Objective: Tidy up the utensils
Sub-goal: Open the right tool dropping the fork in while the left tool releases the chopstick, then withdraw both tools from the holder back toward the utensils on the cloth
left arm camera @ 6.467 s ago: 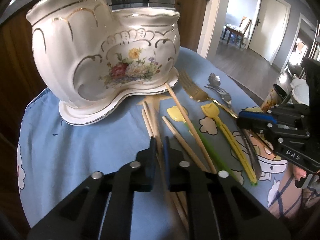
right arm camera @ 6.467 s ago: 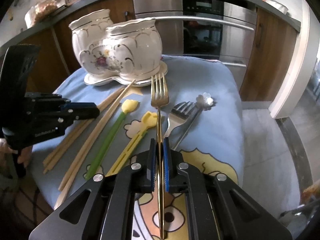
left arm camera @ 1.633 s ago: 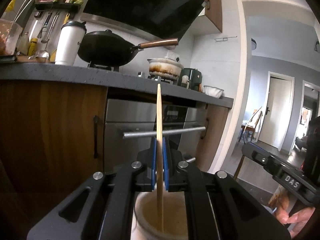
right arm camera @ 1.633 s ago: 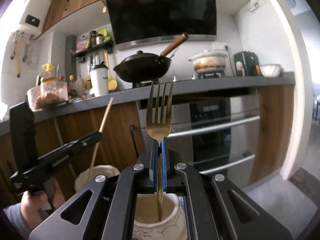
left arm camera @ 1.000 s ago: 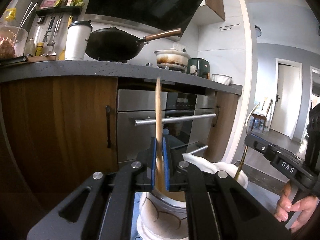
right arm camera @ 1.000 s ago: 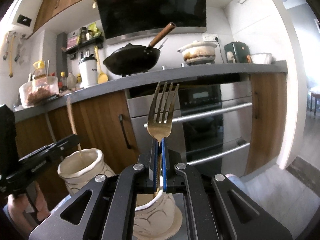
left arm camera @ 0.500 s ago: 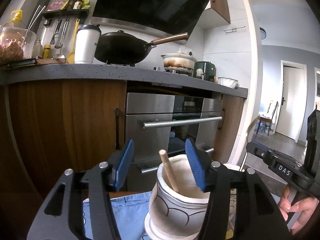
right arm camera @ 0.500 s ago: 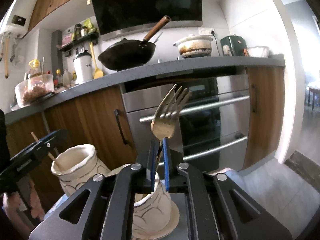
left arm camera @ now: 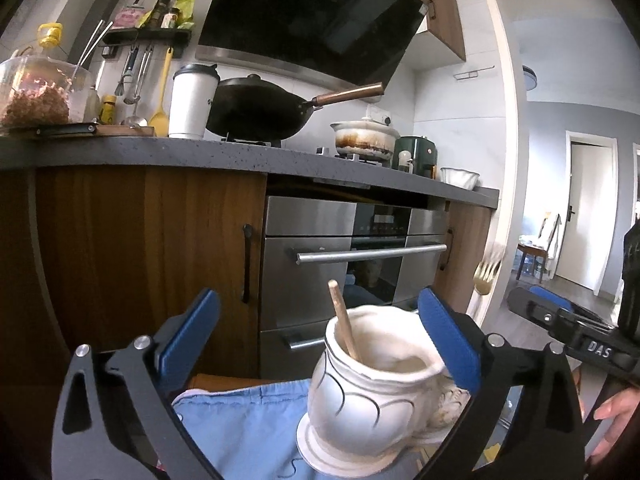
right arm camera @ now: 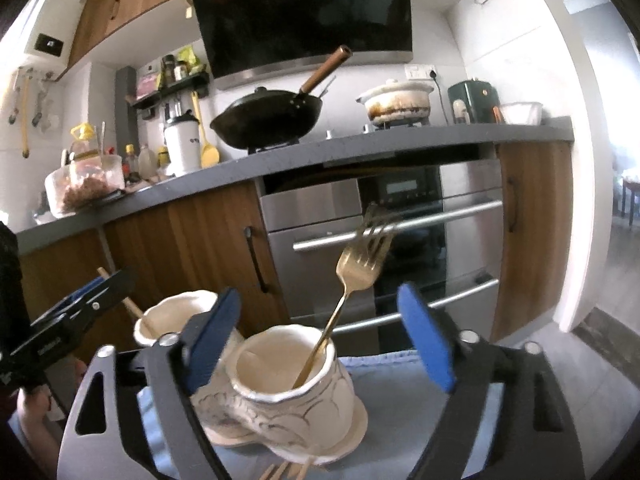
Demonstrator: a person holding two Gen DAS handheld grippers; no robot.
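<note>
A white ceramic two-cup holder (left arm camera: 360, 412) stands on a blue cloth (left arm camera: 248, 432). A wooden chopstick (left arm camera: 343, 322) leans in its near cup, between the wide-apart blue pads of my left gripper (left arm camera: 320, 340), whose jaws are opening and touch nothing. In the right wrist view a gold fork (right arm camera: 356, 276) leans to the right in the holder's (right arm camera: 320, 396) near cup. My right gripper (right arm camera: 320, 344) has jaws that are opening, with the pads clear of the fork. The chopstick (right arm camera: 134, 310) shows in the far cup, beside the left gripper (right arm camera: 76, 312).
A steel oven (left arm camera: 360, 256) and wooden cabinets (left arm camera: 140, 248) stand close behind the holder, under a dark counter with a wok (left arm camera: 256, 108). Tines of another utensil (right arm camera: 286, 470) poke in at the bottom edge. A person's hand (left arm camera: 616, 412) holds the right gripper.
Both grippers have gone from shut to wide open. The chopstick has dropped into its cup and the fork has slid down and tipped right. Both cameras have drawn back a little.
</note>
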